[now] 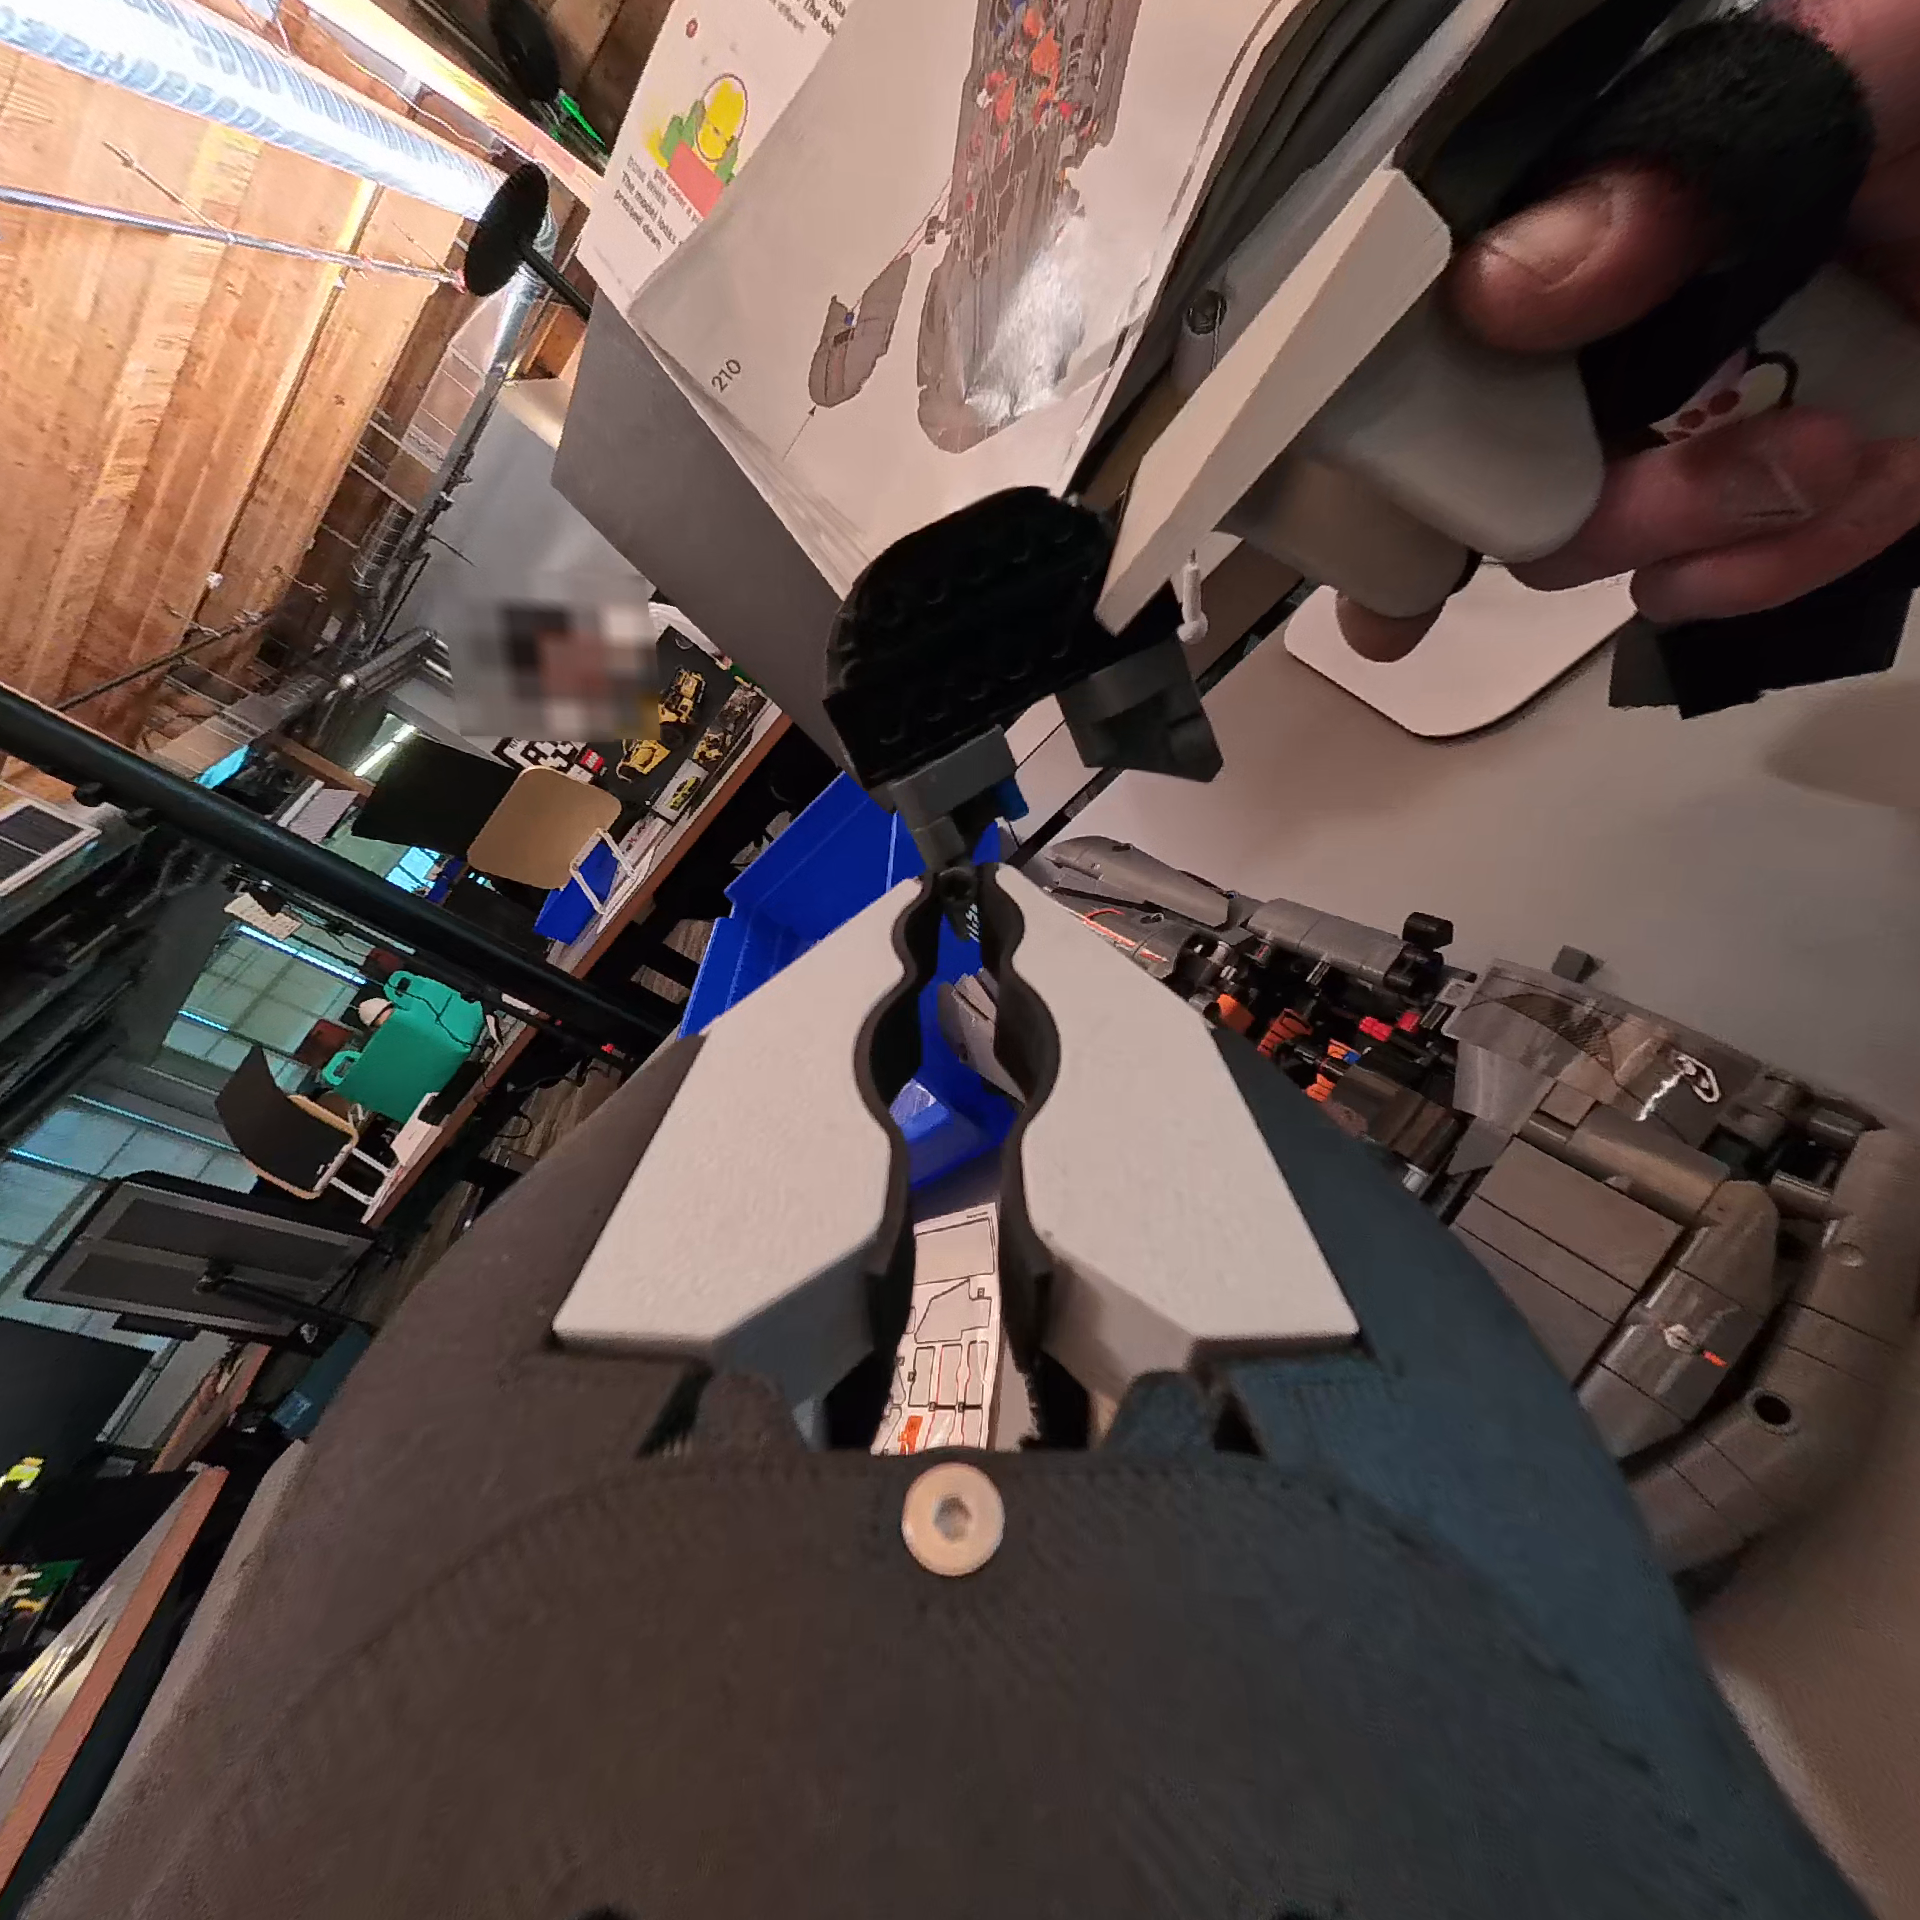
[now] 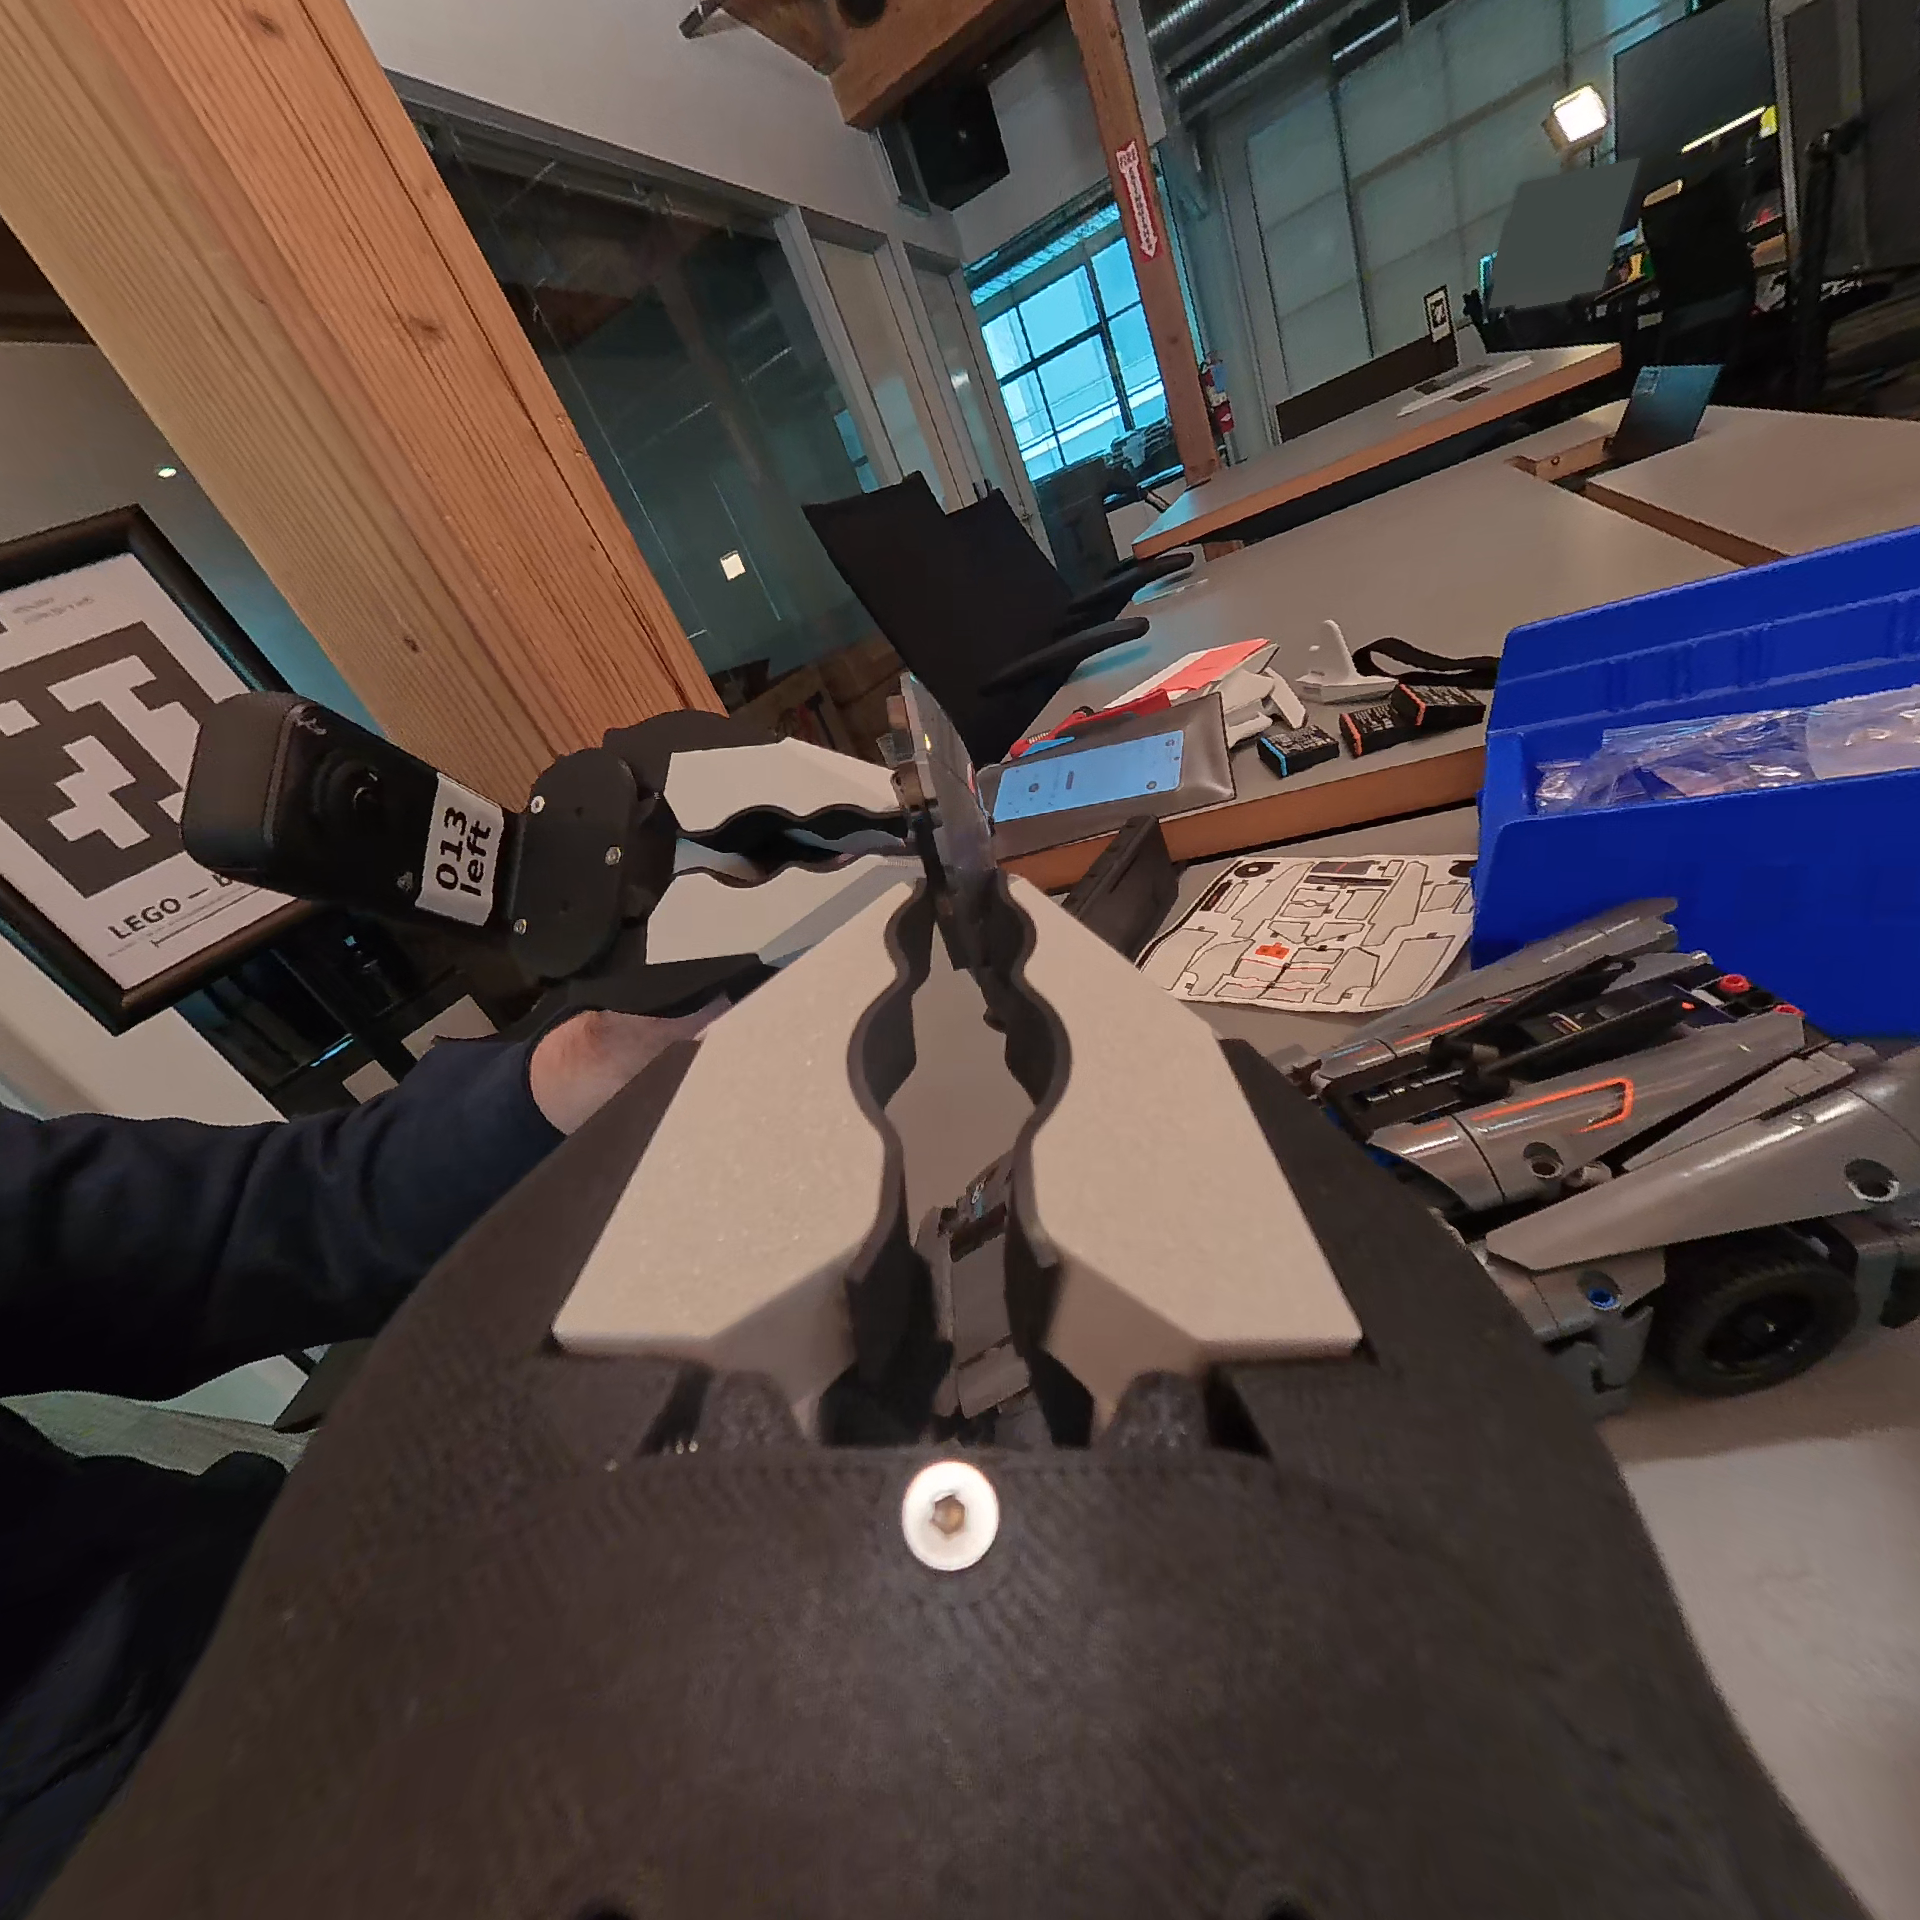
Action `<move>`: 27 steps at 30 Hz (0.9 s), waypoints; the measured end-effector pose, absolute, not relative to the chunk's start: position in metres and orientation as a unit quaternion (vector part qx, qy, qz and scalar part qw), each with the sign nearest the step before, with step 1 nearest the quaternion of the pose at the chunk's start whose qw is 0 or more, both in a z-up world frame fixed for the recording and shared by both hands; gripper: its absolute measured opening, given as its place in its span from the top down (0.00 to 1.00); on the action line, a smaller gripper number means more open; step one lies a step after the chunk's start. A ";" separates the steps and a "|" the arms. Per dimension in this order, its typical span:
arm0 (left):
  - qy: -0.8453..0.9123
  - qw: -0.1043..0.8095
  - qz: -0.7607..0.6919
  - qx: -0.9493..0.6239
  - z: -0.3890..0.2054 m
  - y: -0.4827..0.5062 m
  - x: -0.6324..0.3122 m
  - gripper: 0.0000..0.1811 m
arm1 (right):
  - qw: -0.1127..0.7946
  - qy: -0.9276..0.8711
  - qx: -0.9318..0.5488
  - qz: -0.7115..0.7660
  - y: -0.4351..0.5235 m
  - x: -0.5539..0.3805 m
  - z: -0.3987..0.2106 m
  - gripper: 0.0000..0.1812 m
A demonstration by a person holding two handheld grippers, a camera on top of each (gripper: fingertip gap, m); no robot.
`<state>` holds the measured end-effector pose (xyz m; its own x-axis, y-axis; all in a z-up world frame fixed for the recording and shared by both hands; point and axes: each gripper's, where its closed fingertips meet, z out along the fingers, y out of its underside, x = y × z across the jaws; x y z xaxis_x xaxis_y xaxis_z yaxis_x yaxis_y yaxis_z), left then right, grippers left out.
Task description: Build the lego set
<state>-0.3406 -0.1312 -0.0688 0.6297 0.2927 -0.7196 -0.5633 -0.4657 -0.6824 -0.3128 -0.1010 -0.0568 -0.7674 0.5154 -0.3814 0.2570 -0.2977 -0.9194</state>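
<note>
Both grippers pinch one small lego sub-assembly midair.
Left gripper [image 1: 961, 883] and right gripper [image 2: 951, 883] clenched on black panel piece [image 1: 966, 623], held above car model [image 2: 1621, 1122] for joining.

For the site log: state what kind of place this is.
Probably a shared workshop or lab in a timber-beamed building. Long grey worktables stand in rows, a blue parts bin and a framed fiducial marker sit nearby, and an exposed duct runs overhead.

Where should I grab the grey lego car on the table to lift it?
Probably across the grey lego car at mid-body, from above: its long flat sides suit two fingers, and its wheels rest on the table, barring access from below. The blue bin crowds its far side.
</note>
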 end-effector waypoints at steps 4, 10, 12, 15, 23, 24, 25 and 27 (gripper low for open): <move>0.093 0.516 0.404 -0.750 -0.067 -0.131 -0.339 0.97 | 0.097 -0.596 -0.322 0.729 -0.101 -0.310 -0.056 0.95; 0.094 0.538 0.362 -0.756 -0.062 -0.131 -0.335 0.97 | 0.101 -0.606 -0.308 0.727 -0.103 -0.306 -0.053 0.95; 0.100 0.536 0.356 -0.759 -0.061 -0.132 -0.334 0.97 | 0.108 -0.613 -0.298 0.723 -0.105 -0.304 -0.051 0.95; 0.118 0.535 0.344 -0.763 -0.061 -0.131 -0.328 0.97 | 0.112 -0.620 -0.287 0.722 -0.108 -0.300 -0.048 0.92; 0.161 0.507 0.353 -0.769 -0.065 -0.124 -0.313 0.97 | 0.138 -0.644 -0.270 0.702 -0.114 -0.297 -0.048 0.93; 0.161 0.509 0.351 -0.769 -0.064 -0.124 -0.312 0.97 | 0.140 -0.647 -0.268 0.700 -0.113 -0.296 -0.048 0.94; 0.163 0.509 0.349 -0.770 -0.064 -0.124 -0.312 0.97 | 0.143 -0.650 -0.266 0.698 -0.113 -0.295 -0.049 0.94; 0.165 0.506 0.341 -0.775 -0.063 -0.124 -0.311 0.97 | 0.146 -0.654 -0.263 0.694 -0.113 -0.294 -0.049 0.94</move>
<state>-0.3106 -0.1241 -0.0625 0.7133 0.0885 -0.6953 -0.6013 -0.4324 -0.6719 -0.2943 -0.1134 -0.0485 -0.8192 0.5466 -0.1740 0.1408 -0.1025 -0.9847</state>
